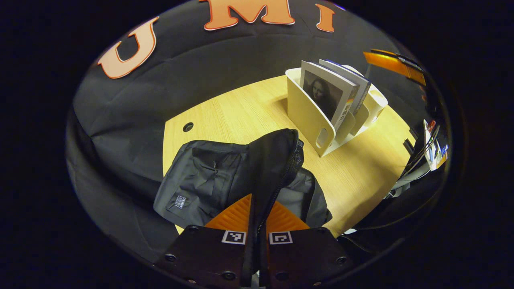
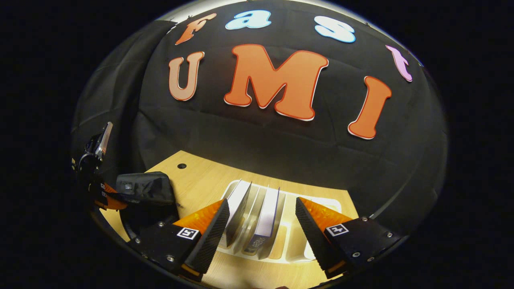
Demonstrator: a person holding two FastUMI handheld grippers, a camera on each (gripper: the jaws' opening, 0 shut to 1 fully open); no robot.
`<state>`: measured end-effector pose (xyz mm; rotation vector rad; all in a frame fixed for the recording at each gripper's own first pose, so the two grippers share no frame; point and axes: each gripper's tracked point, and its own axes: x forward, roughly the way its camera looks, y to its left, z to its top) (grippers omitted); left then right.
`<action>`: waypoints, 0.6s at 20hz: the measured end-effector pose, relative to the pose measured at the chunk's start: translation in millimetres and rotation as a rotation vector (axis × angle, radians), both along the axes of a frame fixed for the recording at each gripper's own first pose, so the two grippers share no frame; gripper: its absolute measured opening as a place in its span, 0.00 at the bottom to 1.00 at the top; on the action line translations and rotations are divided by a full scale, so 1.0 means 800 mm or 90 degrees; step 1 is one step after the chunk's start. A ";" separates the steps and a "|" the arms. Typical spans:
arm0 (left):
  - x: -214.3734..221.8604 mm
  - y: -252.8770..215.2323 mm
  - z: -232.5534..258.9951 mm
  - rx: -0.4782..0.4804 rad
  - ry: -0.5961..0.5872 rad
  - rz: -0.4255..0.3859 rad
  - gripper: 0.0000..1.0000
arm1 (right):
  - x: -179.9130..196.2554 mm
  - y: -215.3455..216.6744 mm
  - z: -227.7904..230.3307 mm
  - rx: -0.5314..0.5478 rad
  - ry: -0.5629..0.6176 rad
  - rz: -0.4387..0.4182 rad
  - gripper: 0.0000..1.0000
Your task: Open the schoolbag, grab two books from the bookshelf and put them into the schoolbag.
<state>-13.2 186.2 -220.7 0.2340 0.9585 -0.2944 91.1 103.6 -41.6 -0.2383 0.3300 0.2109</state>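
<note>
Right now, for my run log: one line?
left tool shut on black schoolbag flap | right tool open over upright books | white rack

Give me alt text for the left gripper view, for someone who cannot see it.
The left gripper is shut on the raised flap of a black schoolbag lying on a wooden table. Behind it, a cream bookshelf holds two upright books.

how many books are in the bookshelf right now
2. Both stand upright in the white bookshelf on the table: the book with the portrait cover in the front slot, the second book right behind it. Dividers could hide a thinner one.
</note>
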 end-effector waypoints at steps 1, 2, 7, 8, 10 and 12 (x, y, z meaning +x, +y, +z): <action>0.002 0.004 0.004 -0.007 0.009 0.012 0.07 | 0.002 0.000 -0.004 -0.001 0.011 -0.001 0.99; 0.005 0.005 0.010 -0.020 0.015 0.018 0.07 | 0.005 0.001 -0.007 -0.006 0.023 -0.001 0.99; 0.014 0.014 0.034 -0.048 0.048 0.006 0.07 | 0.018 0.011 -0.018 -0.017 0.083 -0.006 0.99; 0.017 0.016 0.036 -0.053 0.057 -0.001 0.07 | 0.023 0.015 -0.020 -0.013 0.096 -0.007 0.99; 0.020 0.016 0.033 -0.057 0.075 -0.020 0.06 | 0.030 0.022 -0.022 -0.012 0.130 -0.009 0.99; 0.019 0.015 0.034 -0.069 0.096 -0.043 0.06 | 0.033 0.035 -0.030 -0.014 0.167 -0.010 0.99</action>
